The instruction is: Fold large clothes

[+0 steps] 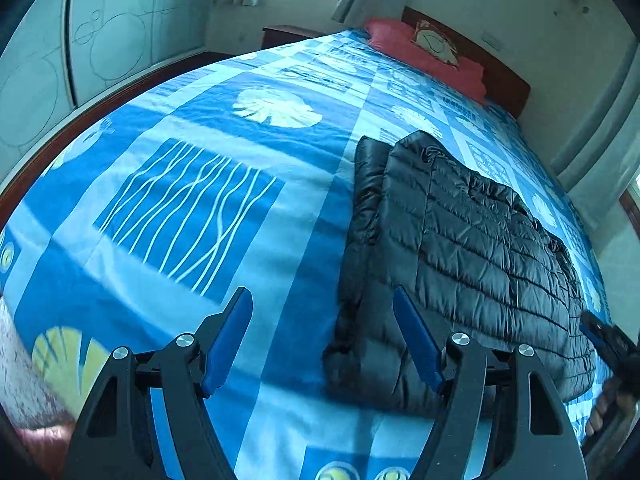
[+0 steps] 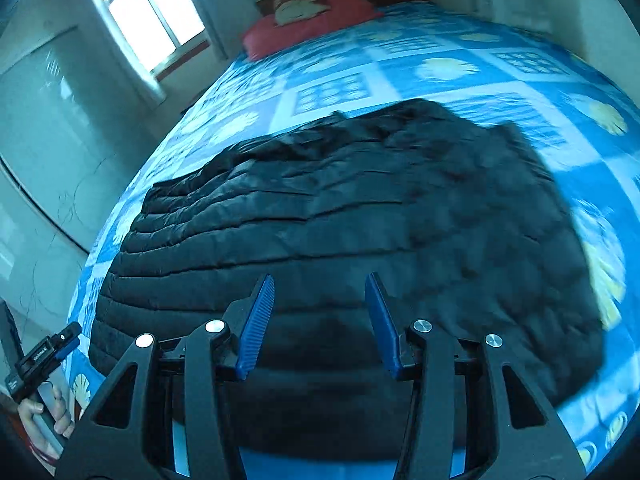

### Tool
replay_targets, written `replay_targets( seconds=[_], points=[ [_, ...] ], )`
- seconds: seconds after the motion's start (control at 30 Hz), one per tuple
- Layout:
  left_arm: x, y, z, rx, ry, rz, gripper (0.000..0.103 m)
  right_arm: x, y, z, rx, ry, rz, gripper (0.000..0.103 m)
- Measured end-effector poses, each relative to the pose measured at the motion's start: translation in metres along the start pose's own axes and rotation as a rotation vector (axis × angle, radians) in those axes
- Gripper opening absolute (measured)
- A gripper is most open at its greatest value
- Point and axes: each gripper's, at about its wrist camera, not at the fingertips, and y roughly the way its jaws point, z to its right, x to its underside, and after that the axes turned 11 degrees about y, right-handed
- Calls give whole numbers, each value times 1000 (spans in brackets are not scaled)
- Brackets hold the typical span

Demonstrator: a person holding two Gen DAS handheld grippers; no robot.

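Observation:
A black quilted puffer jacket [image 1: 472, 248] lies folded on the blue patterned bed cover [image 1: 192, 200]. In the left wrist view it is to the right of centre. My left gripper [image 1: 322, 304] is open and empty, above the cover just left of the jacket's near corner. In the right wrist view the jacket [image 2: 360, 220] fills the middle. My right gripper [image 2: 320, 292] is open and empty, hovering over the jacket's near edge. The right gripper also shows at the far right of the left wrist view [image 1: 608, 340], and the left gripper at the lower left of the right wrist view [image 2: 48, 354].
Red pillows [image 1: 424, 54] and a wooden headboard [image 1: 500, 76] lie at the far end of the bed. A wardrobe [image 1: 100, 36] stands beyond the bed's left edge. A window [image 2: 152, 8] is in the far wall. The blue cover [image 2: 500, 92] spreads wide around the jacket.

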Motion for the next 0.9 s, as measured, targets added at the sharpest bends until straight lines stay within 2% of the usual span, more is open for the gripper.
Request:
replay_targets(
  seconds=[0.13, 0.27, 0.33, 0.4, 0.73, 0.9],
  points=[
    [-22, 14, 8, 9, 48, -8, 72, -11, 29, -32, 16, -45, -8, 47],
    [-42, 30, 14, 22, 92, -15, 72, -15, 56, -45, 62, -89, -32, 47],
    [-51, 45, 14, 50, 102, -48, 72, -9, 80, -46, 112, -118, -85, 48],
    [-57, 60, 14, 73, 104, -87, 72, -4, 89, -44, 132, -147, -76, 49],
    [-69, 106, 23, 88, 156, -173, 77, 6, 93, -42, 151, -157, -52, 49],
    [-69, 128, 22, 121, 162, -241, 85, 11, 92, -42, 153, -164, -39, 49]
  ],
)
